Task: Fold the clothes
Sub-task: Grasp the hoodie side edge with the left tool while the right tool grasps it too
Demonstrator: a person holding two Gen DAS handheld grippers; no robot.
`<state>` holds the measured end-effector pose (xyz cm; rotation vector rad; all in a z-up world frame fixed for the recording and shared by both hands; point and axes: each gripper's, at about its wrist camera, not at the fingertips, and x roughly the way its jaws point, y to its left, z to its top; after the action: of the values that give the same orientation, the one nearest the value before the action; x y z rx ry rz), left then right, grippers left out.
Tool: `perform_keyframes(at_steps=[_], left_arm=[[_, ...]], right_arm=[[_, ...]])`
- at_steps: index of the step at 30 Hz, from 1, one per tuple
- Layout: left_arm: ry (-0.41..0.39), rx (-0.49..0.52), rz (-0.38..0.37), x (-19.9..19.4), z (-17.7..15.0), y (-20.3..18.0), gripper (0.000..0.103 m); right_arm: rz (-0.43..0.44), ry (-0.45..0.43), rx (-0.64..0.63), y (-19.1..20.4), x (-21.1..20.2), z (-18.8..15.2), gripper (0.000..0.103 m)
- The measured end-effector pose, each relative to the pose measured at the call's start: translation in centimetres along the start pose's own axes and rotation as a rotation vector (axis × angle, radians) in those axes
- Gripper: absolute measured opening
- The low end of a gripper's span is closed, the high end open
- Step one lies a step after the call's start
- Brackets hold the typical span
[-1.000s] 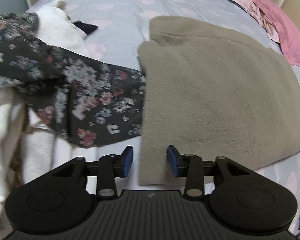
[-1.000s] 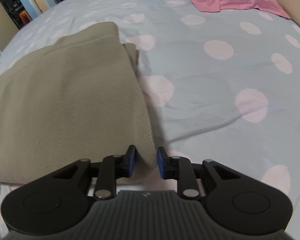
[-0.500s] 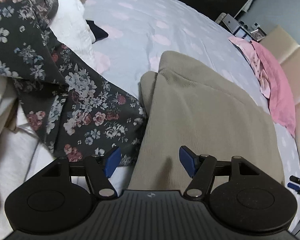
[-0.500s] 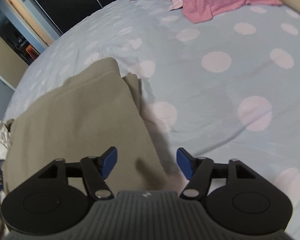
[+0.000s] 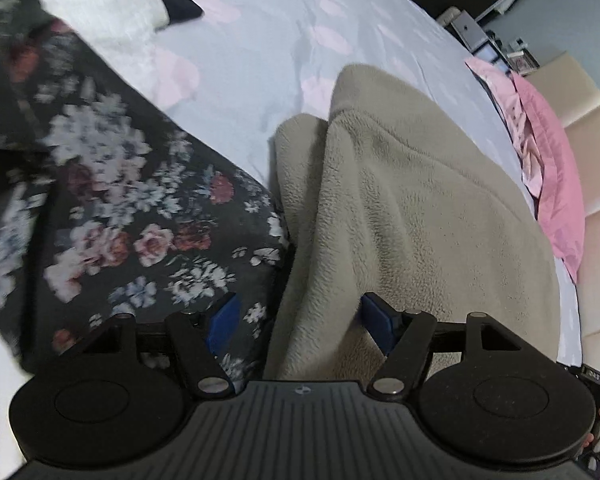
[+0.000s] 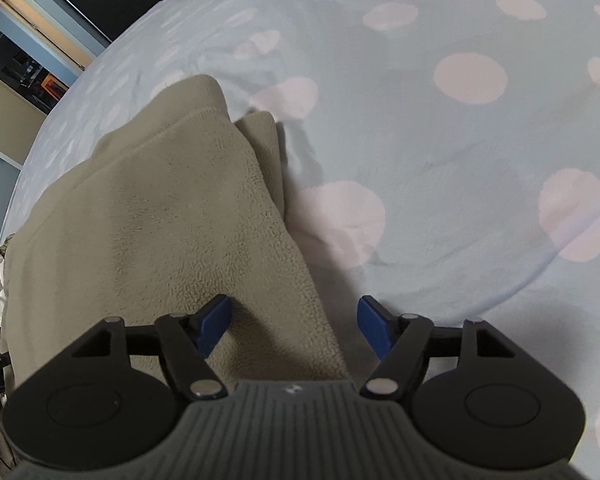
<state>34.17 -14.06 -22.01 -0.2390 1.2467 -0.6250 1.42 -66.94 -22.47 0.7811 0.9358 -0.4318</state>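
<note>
A folded beige fleece garment [image 5: 412, 208] [image 6: 172, 216] lies on the bed. My left gripper [image 5: 300, 324] hangs over its near left corner with the jaws opening. The fleece edge lies between the blue pads, which stand apart from it; the left pad is over a dark floral garment [image 5: 112, 200]. My right gripper [image 6: 294, 326] hangs over the near right edge of the fleece, its jaws opening too. Its left pad is above the fleece and its right pad above the sheet. Neither gripper holds anything.
The bed has a light blue sheet with pink dots [image 6: 440, 140]. A pink garment [image 5: 556, 184] lies along the far right side by a beige headboard. White fabric [image 5: 100, 4] and a small black item [image 5: 180, 8] lie at the far left.
Both grippers went from nearly closed to wide apart. Each camera dropped closer to the fleece and rolled, so the garment now fills more of both views.
</note>
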Motion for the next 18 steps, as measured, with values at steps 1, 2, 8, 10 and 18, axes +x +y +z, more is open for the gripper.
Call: perform_keyframes(at_steps=[1, 2, 8, 10, 18], left_arm=[[0.013, 0.004, -0.002, 0.2, 0.2, -0.1, 0.067], [0.027, 0.007, -0.003, 0.5, 0.5, -0.1, 0.069], [0.071, 0.056, -0.021, 1.0, 1.5, -0.2, 0.072], [0.067, 0.061, -0.047, 0.8, 1.7, -0.1, 0.071], [0.045, 0.039, -0.097, 1.5, 2.4, 0.9, 0.083]], right_arm=[[-0.002, 0.005, -0.001, 0.0, 0.3, 0.1, 0.074], [-0.004, 0.008, -0.001, 0.1, 0.6, 0.2, 0.074], [0.015, 0.024, 0.026, -0.1, 1.9, 1.3, 0.075], [0.041, 0.025, 0.046, -0.5, 2.1, 1.9, 0.075], [0.116, 0.038, 0.111, -1.9, 3.6, 2.7, 0.087]])
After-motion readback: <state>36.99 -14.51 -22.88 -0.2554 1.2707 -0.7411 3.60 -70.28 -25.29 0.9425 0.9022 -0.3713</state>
